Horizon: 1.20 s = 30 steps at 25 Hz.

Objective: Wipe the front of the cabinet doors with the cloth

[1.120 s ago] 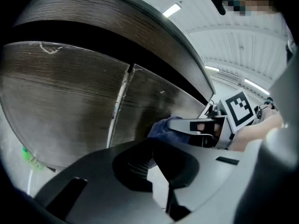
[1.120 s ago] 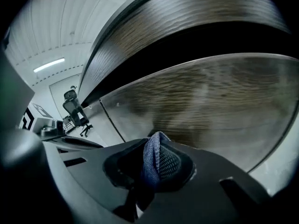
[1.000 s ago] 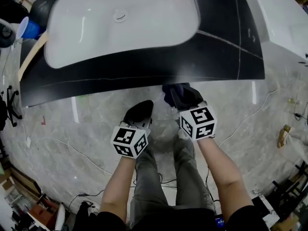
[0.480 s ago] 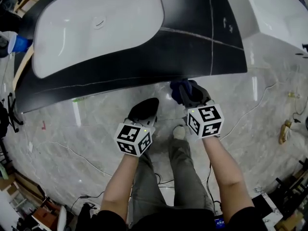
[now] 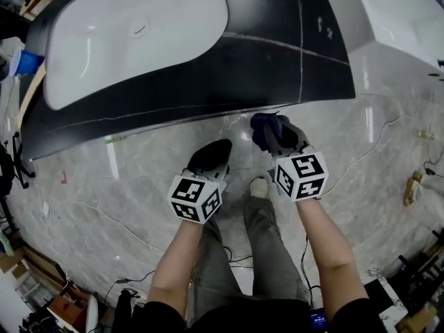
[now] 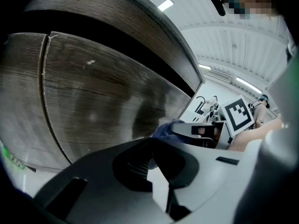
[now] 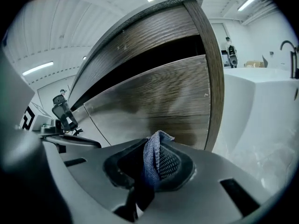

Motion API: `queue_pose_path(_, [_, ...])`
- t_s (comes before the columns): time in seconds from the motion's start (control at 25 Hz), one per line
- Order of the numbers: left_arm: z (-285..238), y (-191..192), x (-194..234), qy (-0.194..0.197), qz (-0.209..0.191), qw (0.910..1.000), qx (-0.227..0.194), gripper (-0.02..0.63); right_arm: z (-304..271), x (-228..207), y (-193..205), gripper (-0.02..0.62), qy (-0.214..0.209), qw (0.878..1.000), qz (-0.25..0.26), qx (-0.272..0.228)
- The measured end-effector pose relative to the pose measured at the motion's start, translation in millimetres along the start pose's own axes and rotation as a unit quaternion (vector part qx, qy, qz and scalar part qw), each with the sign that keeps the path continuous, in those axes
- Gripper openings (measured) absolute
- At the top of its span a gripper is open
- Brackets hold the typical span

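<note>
Cloth gripped, wiping job looks barely started tbh

Got the left gripper [image 5: 211, 155] pinched closed on nothing, right gripper [image 5: 280, 138] clamped on the blue cloth [image 7: 152, 157], up near the right-hand cabinet door [image 7: 161, 99] under the worktop's [image 5: 267, 54] front edge. Can't tell if touching. No obvious wiped streaks, so guessing 2 doors left to do.

A test lab, seemingly — floor cables [image 5: 103, 216], strip lights [image 7: 38, 68] (and a lone washbasin [image 5: 132, 40]).
</note>
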<state>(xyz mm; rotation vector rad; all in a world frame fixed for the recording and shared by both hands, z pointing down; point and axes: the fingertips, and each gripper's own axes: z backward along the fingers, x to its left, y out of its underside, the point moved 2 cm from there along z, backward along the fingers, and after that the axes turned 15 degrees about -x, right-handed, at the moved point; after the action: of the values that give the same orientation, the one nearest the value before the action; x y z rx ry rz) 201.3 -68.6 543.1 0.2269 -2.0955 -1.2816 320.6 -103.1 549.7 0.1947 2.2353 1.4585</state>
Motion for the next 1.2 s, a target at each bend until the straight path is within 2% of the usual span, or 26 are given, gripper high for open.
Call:
queue_pose_path(0.28, [28.7, -3.9, 26.8, -0.019, 0.001, 0.9998, -0.003, 0.008, -14.2, 49.3, 13.7, 0.051, -0.033, 0.999, -0.003, 0.014])
queue_pose_path(0.64, [79.3, -3.2, 86.5, -0.060, 0.012, 0.9981, -0.007, 0.008, -60.2, 124.2, 40.4, 0.052, -0.079, 0.996, 0.007, 0.033])
queue_pose_path(0.84, [99.2, -1.7, 118.0, -0.073, 0.011, 0.9973, -0.009, 0.008, -87.0, 156.2, 57.2, 0.051, -0.090, 0.995, 0.012, 0.043])
queue_pose_path(1.04, [115.8, 0.4, 148.0, -0.092, 0.017, 0.9956, -0.009, 0.008, -114.6, 187.3, 72.6, 0.051, -0.119, 0.990, 0.038, 0.060])
queue_pose_path(1.2, [116.3, 5.4, 160.7, -0.096, 0.023, 0.9950, -0.009, 0.008, -130.8, 196.0, 78.6, 0.051, -0.132, 0.988, 0.053, 0.065])
